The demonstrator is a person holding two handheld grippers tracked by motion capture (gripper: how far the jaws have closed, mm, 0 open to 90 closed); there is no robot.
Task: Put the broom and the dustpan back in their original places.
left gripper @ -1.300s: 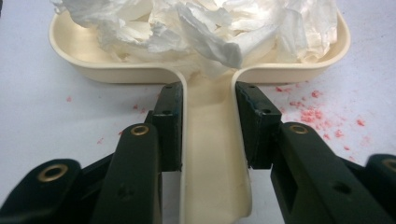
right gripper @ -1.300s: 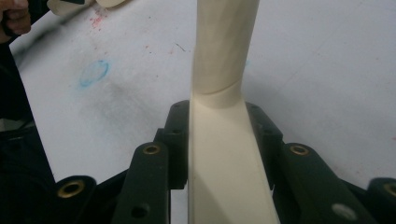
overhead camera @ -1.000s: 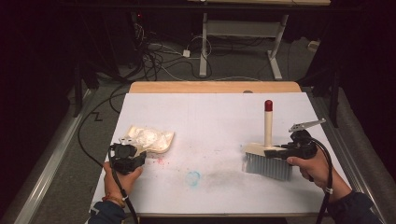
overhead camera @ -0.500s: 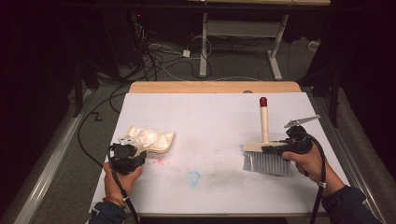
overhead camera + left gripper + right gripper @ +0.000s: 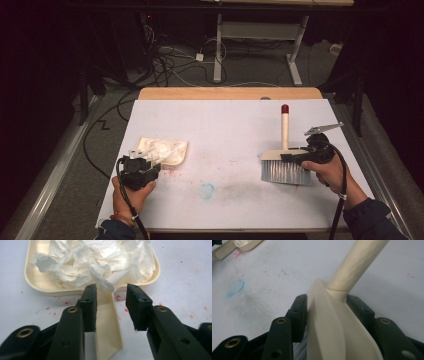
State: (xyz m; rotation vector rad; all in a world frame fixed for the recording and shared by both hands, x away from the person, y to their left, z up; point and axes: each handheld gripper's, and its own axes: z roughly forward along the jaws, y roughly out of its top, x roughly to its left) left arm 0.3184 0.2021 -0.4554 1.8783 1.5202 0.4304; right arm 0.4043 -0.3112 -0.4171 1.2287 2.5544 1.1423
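Observation:
A cream dustpan (image 5: 175,159) holding crumpled white paper (image 5: 160,147) lies on the table's left side. My left gripper (image 5: 150,164) sits just in front of it. In the left gripper view its jaws (image 5: 111,293) straddle the dustpan's handle (image 5: 107,322) below the paper (image 5: 100,260); they have just been opening, and a gap shows on the right side. On the right stands a cream brush (image 5: 285,172) with grey bristles and a red-capped handle (image 5: 285,108). My right gripper (image 5: 291,156) flanks the brush head (image 5: 329,330); its jaws (image 5: 327,297) have just been opening.
A blue smudge (image 5: 206,190) marks the white table top between the two hands, and red specks (image 5: 172,173) lie near the dustpan. The table's wooden far edge (image 5: 230,93) borders a dark floor with cables and desk legs.
The brush and the right hand have shifted a touch to the left. The left hand and the dustpan are where they were.

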